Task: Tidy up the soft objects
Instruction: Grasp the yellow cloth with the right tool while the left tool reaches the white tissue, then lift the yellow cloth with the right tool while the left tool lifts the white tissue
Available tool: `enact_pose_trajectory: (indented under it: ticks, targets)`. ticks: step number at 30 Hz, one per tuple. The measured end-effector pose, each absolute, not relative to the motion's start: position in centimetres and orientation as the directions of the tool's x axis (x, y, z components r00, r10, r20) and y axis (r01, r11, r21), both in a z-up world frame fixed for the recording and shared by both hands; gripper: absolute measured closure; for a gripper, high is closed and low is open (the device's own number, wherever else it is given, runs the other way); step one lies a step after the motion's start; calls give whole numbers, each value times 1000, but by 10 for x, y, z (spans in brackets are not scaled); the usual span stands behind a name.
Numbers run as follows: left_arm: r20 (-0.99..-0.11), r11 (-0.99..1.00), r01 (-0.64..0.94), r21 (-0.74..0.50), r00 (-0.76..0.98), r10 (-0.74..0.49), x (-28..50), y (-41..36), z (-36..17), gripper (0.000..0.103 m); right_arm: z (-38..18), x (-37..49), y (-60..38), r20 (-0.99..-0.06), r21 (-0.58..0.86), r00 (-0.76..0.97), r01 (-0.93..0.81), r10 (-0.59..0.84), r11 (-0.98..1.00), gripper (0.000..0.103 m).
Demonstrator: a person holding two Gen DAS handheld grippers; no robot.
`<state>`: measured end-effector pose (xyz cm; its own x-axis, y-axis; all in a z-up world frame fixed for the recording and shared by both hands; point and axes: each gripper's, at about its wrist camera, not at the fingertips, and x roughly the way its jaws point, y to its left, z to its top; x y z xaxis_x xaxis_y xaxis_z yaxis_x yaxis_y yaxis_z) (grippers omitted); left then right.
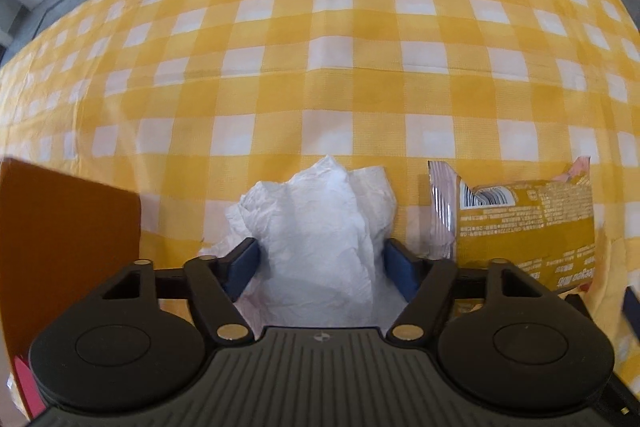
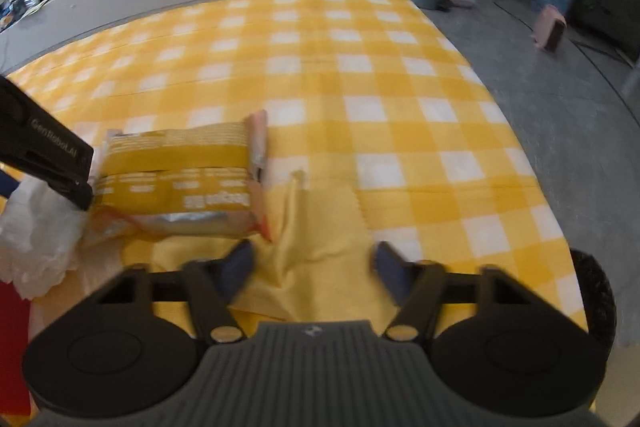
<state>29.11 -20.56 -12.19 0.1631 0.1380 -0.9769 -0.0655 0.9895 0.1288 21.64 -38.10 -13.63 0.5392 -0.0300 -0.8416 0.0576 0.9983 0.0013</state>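
Yellow-and-white checked cloth (image 1: 320, 87) covers the tabletop; grey floor beyond. Nothing looks sorted yet. Crumpled white tissue (image 1: 320, 227) sits between the part-open jaws of the left hand-held gripper (image 1: 320, 263), pads at its sides; a firm pinch cannot be confirmed. Right hand-held gripper (image 2: 312, 267), part open, straddles a yellow cloth (image 2: 316, 227), not gripped. Gold snack packet (image 2: 180, 179) lies between them, untouched.
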Motion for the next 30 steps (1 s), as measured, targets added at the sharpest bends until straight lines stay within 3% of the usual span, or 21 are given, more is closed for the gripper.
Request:
enact_pose_trajectory:
  ticks: [1,4,7,15,21,30]
  targets:
    - [-975,987,-92,132,165,146,290,-203,-121,48,-135,216,-379,-839,1,544,40,-21,999,60]
    - [-971,986,-63,154,176,163,286,-204,-118,69,-134,215,-377,-834,4,552,21,-9,1000,77]
    - [-964,984,-34,174,199,177,282,-206,-114,81,-133,213,-377,-832,7,555,6,3,1000,92]
    - [-945,984,56,169,292,146,262,-200,-82,83,-133,212,-382,-824,34,567,2,27,999,100]
    - [-931,992,122,-26,357,-69,241,-194,-51,83,-123,204,-390,-799,92,598,17,63,996,100]
    - [-849,955,279,-103,475,-231,202,-186,-9,83,-97,185,-407,-728,139,685,100,33,985,100]
